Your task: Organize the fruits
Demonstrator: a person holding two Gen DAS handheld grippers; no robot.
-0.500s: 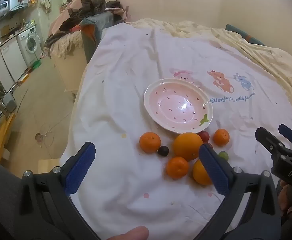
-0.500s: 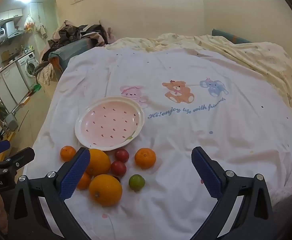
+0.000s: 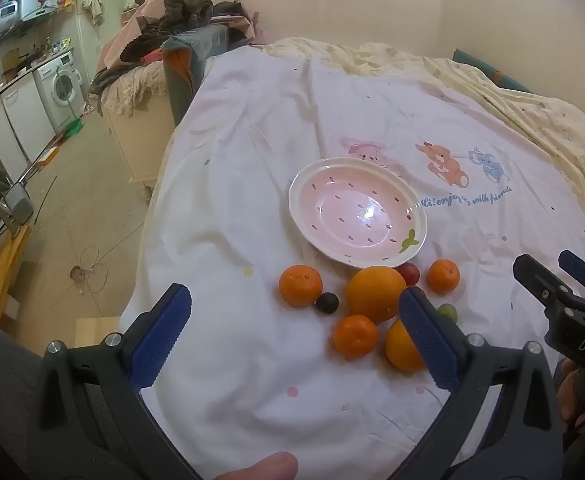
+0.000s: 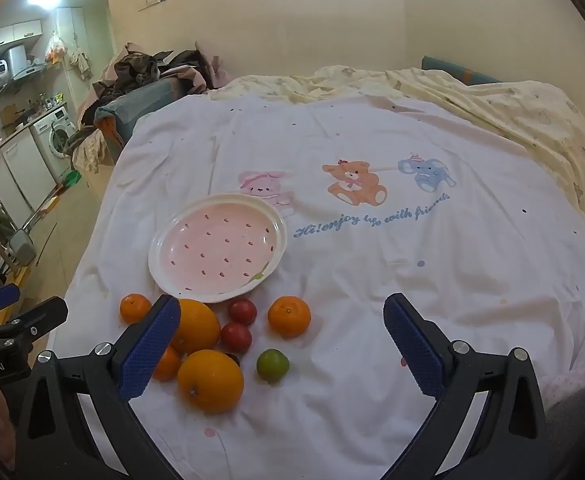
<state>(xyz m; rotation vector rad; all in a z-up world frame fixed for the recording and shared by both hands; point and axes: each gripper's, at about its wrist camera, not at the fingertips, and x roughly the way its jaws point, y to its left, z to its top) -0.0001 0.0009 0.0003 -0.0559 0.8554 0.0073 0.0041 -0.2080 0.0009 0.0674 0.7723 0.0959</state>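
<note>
Left gripper [image 3: 292, 332]: jaws spread wide, nothing between the blue pads, held above the white sheet [image 3: 252, 380]. Right gripper [image 4: 282, 344]: also wide apart, holding nothing.

Pink plate [image 3: 357, 213] with dark seed marks and cream rim: ahead of the left gripper, slightly toward its right finger; no fruit on it. From the right gripper it lies ahead and toward the left finger.

Fruit all on the sheet, clustered on the near side of the plate:
- Large orange [image 3: 375, 294], just ahead of the left gripper's right fingertip, near the plate rim.
- Second large orange [image 4: 210, 381], between the right gripper's fingers, closest to its left pad; in the left view partly hidden behind the right finger.
- Mandarin [image 3: 300, 285], ahead of the left gripper between its fingers, beside a dark plum [image 3: 327, 303].
- Mandarin [image 3: 355, 336], just inside the left gripper's right finger.
- Mandarin [image 4: 289, 316], ahead of the right gripper, apart from the cluster.
- Two red plums [image 4: 242, 311] [image 4: 236, 337], one behind the other, between the large orange and that mandarin.
- Green lime [image 4: 272, 365], between the right gripper's fingers, nearer the left one.

Right gripper's tip shows at the right edge of the left view; left gripper's tip at the left edge of the right view.
</note>
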